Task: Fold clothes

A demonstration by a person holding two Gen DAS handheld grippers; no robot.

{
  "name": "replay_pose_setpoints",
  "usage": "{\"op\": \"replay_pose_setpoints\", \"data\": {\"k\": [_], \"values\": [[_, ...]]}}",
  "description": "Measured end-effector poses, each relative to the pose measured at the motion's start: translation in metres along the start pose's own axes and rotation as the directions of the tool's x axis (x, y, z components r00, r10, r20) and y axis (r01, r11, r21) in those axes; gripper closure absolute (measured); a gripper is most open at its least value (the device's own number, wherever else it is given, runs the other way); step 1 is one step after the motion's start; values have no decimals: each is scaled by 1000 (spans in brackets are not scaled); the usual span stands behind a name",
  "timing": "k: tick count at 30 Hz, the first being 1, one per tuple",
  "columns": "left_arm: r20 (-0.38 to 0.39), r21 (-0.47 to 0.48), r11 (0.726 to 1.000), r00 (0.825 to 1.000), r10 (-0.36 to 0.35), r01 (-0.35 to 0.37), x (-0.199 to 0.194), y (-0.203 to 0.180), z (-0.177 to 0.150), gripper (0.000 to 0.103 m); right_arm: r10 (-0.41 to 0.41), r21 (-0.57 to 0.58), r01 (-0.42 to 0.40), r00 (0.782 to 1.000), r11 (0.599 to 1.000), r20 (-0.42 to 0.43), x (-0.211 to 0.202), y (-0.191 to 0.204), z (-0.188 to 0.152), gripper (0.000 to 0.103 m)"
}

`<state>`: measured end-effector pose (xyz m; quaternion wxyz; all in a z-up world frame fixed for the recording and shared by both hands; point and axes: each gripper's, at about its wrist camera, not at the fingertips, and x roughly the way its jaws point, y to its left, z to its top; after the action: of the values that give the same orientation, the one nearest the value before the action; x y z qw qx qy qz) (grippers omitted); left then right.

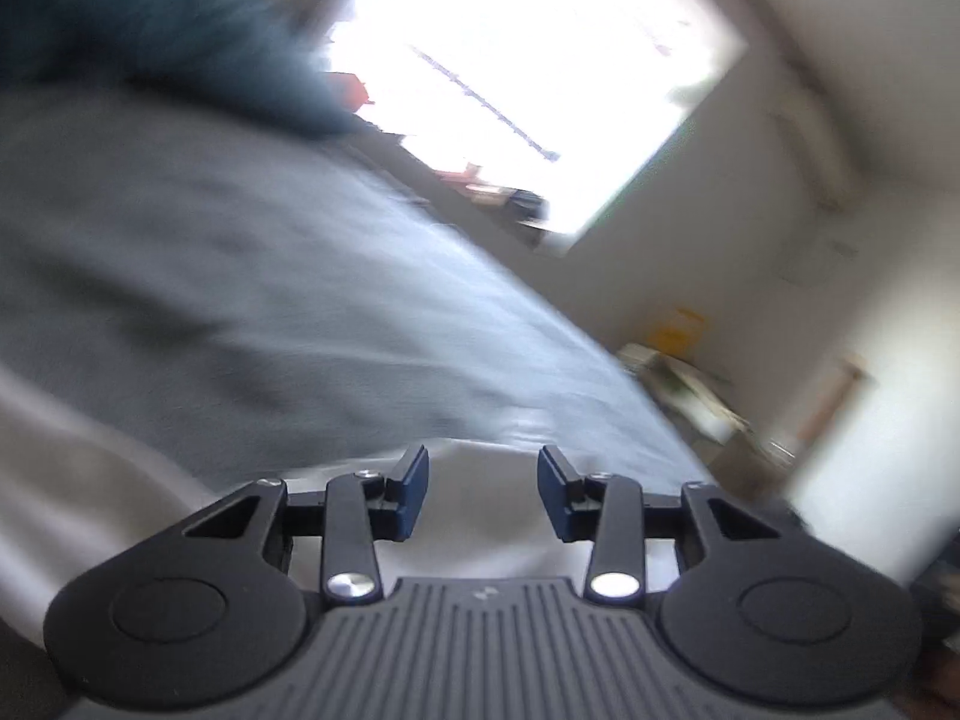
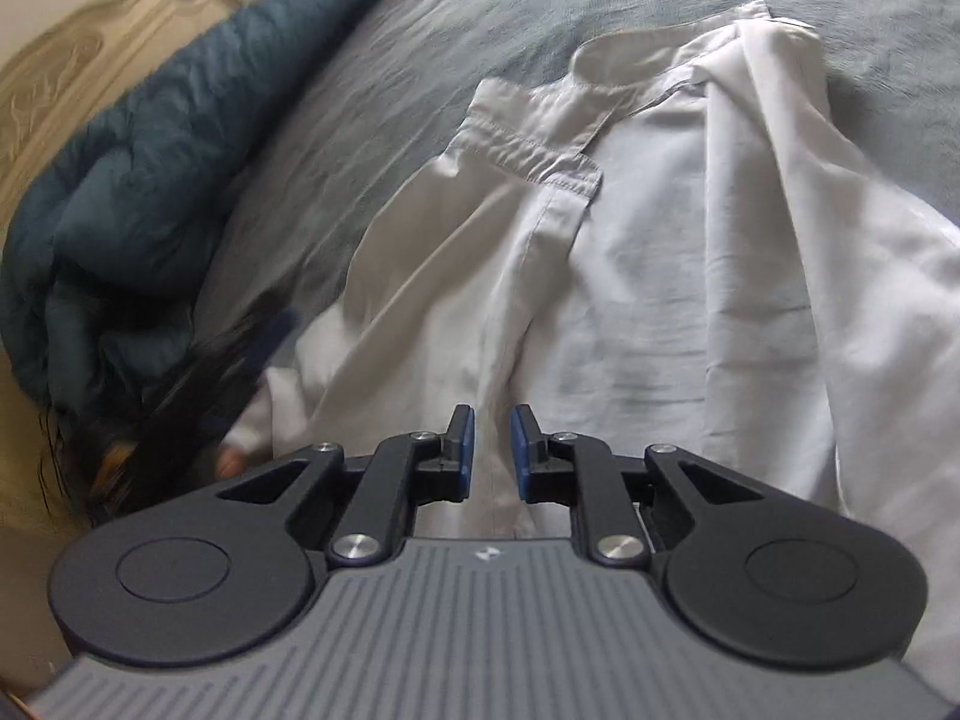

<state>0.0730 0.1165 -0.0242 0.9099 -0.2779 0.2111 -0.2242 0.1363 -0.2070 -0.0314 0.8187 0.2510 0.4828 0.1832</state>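
Note:
A white collared shirt (image 2: 648,252) lies spread and wrinkled on a grey-blue bed sheet (image 2: 456,18), its collar (image 2: 534,144) toward the far side. My right gripper (image 2: 492,450) hovers just above the shirt's lower body; its jaws stand a narrow gap apart with a fold of white cloth showing between them. My left gripper (image 1: 483,492) is open and empty, over a white patch of the shirt (image 1: 480,516) at the sheet's (image 1: 240,276) edge. The left wrist view is tilted and blurred.
A dark teal quilt (image 2: 150,180) is bunched along the left by a carved cream headboard (image 2: 66,78); it also shows in the left wrist view (image 1: 150,18). Dark hair (image 2: 168,402) hangs at the lower left. A bright window (image 1: 528,78) and cluttered shelves (image 1: 696,384) stand beyond the bed.

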Motion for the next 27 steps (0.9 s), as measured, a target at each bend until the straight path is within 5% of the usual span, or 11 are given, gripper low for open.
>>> {"op": "replay_pose_setpoints", "data": {"k": [2,5,9,12,20,27], "values": [[-105,81,988,987,-123,132,-6,-35,-4,53,8,19,-8,1000,1000,25,0,-2,3,89],[-235,159,961,954,-186,227,1,-73,-31,53,14,63,-17,999,998,44,4,-9,9,88],[-361,227,947,922,-136,229,24,-90,-71,55,75,191,-83,996,978,46,22,-31,19,83],[-384,232,957,920,-73,173,37,-85,-84,56,92,239,-100,995,966,46,33,-40,24,78],[-409,-28,994,906,-106,104,53,-30,-80,89,148,276,-161,987,947,70,49,-50,32,75],[-392,-345,930,881,-266,127,62,15,-78,99,125,286,-145,988,947,89,50,-55,31,75]]}}
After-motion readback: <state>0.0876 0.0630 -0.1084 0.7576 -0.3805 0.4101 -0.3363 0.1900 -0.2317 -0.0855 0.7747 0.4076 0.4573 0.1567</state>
